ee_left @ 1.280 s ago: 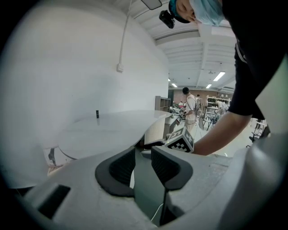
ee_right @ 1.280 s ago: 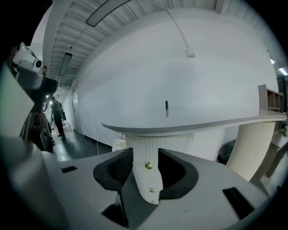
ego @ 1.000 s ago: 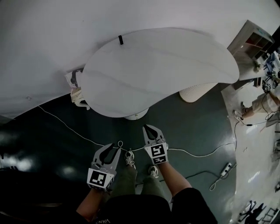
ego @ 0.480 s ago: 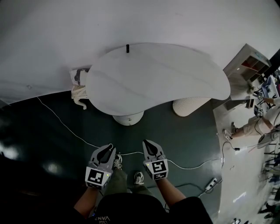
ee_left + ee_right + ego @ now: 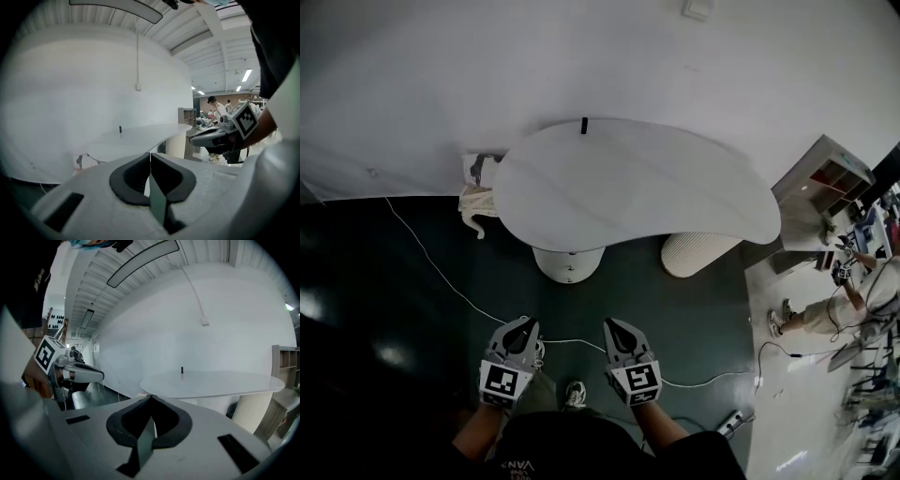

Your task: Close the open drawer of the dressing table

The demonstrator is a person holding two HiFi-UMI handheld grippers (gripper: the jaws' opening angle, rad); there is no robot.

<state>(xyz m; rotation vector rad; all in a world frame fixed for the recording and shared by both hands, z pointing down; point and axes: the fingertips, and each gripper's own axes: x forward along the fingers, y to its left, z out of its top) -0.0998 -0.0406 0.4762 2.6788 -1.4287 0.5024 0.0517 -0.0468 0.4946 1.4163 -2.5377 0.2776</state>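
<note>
Backing off the one dressing table (image 5: 637,187), left hand-held gripper (image 5: 523,322) and right hand-held gripper (image 5: 611,324) sit closed, empty.

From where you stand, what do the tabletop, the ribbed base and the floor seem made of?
Tabletop: matte white, smooth, faint grey veins; perhaps laminate or stone-look board.
Ribbed base: white, fine vertical flutes; perhaps moulded plastic or wood.
Floor: dark, glossy, reflecting lights; probably coated concrete or vinyl.

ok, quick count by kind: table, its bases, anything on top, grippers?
table: 1
table bases: 2
small black item on top: 1
grippers: 2
Total: 6
</note>
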